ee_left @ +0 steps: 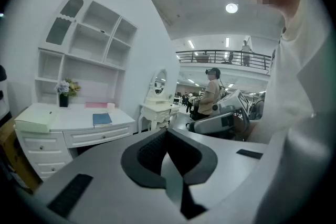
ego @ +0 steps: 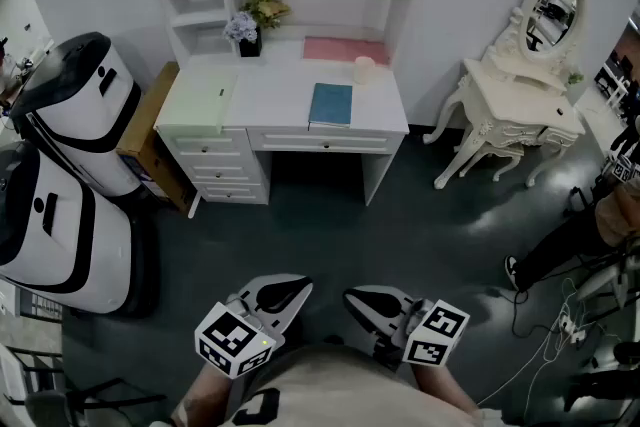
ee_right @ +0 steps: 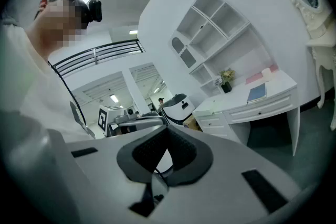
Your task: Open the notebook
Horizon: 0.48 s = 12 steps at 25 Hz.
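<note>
Head view puts the closed blue rectangular notebook [ego: 331,104] flat on the white wooden desk [ego: 270,95], right of centre, well apart from both your grippers. Your left gripper [ego: 298,288] and right gripper [ego: 351,296] are clenched on nothing, jaws together, held close to your body over the dark floor [ego: 330,225]. A small dark vase [ego: 249,44] at the desk's back holds flowers. A pale cup [ego: 364,69] stands beside a pink mat [ego: 340,50]. An ornate white dressing table [ego: 520,90] stands to the right.
</note>
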Each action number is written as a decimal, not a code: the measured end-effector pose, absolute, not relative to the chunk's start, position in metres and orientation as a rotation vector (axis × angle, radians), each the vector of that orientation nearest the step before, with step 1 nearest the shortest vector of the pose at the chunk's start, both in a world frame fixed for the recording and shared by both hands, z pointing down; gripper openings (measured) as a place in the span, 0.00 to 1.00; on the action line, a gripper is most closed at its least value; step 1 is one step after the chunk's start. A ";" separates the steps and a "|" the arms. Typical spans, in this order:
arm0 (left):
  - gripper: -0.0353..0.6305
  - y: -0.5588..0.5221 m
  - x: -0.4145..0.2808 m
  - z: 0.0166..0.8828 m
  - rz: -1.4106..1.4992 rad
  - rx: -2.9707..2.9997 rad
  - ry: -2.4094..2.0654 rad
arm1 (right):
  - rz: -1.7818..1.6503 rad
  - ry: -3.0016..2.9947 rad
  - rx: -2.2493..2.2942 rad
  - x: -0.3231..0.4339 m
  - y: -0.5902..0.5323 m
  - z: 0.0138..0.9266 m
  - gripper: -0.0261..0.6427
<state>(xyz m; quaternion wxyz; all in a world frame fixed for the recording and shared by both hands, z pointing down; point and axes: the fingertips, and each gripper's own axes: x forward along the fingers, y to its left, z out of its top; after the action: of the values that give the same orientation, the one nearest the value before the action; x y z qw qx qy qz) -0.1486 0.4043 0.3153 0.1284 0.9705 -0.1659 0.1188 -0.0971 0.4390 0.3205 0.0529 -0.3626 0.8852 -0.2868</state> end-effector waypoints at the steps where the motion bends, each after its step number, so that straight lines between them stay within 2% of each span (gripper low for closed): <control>1: 0.07 0.404 -0.152 0.317 0.357 2.829 -0.468 | -0.866 2.701 -1.105 -0.103 0.435 0.320 0.07; 12: 0.07 0.370 -0.215 0.326 0.287 2.782 -0.490 | -0.793 2.742 -1.180 -0.156 0.392 0.318 0.07</control>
<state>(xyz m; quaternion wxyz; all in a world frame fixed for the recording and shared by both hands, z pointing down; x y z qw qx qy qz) -0.2154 0.3700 0.3259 0.1505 0.9687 -0.1704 0.0999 -0.1558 0.3919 0.3177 0.0265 -0.3820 0.8874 -0.2565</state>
